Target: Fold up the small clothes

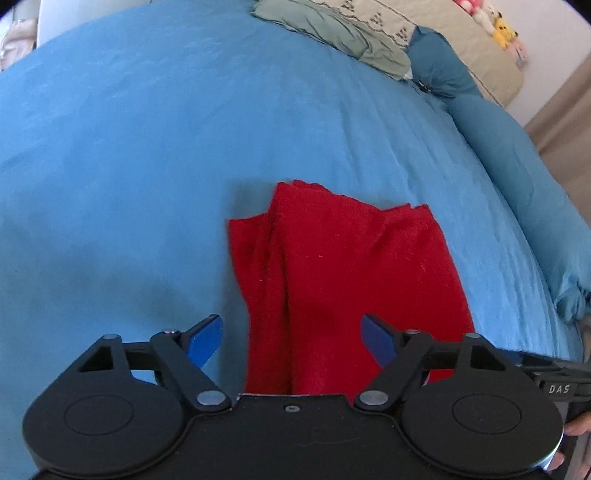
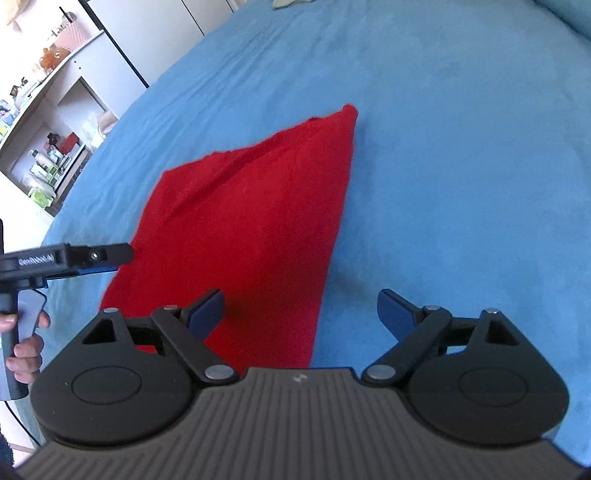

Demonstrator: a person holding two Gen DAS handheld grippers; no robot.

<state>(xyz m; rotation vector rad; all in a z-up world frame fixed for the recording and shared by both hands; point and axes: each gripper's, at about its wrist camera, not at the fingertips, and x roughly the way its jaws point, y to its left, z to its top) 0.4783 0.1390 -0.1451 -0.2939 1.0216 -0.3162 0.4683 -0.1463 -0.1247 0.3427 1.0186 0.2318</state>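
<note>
A red cloth (image 1: 347,273) lies folded on the blue bedspread (image 1: 147,147), with a ridge running down its left part. My left gripper (image 1: 291,341) is open and empty, hovering over the cloth's near edge. In the right wrist view the same red cloth (image 2: 251,221) lies left of centre. My right gripper (image 2: 301,314) is open and empty above the cloth's near right edge. The left gripper (image 2: 92,258) also shows in the right wrist view at the cloth's left side, held by a hand.
A grey-green garment (image 1: 332,29) and a beige patterned blanket (image 1: 461,40) lie at the far side of the bed. Plush toys (image 1: 498,26) sit at the far right. White shelves with bottles (image 2: 55,147) stand left of the bed.
</note>
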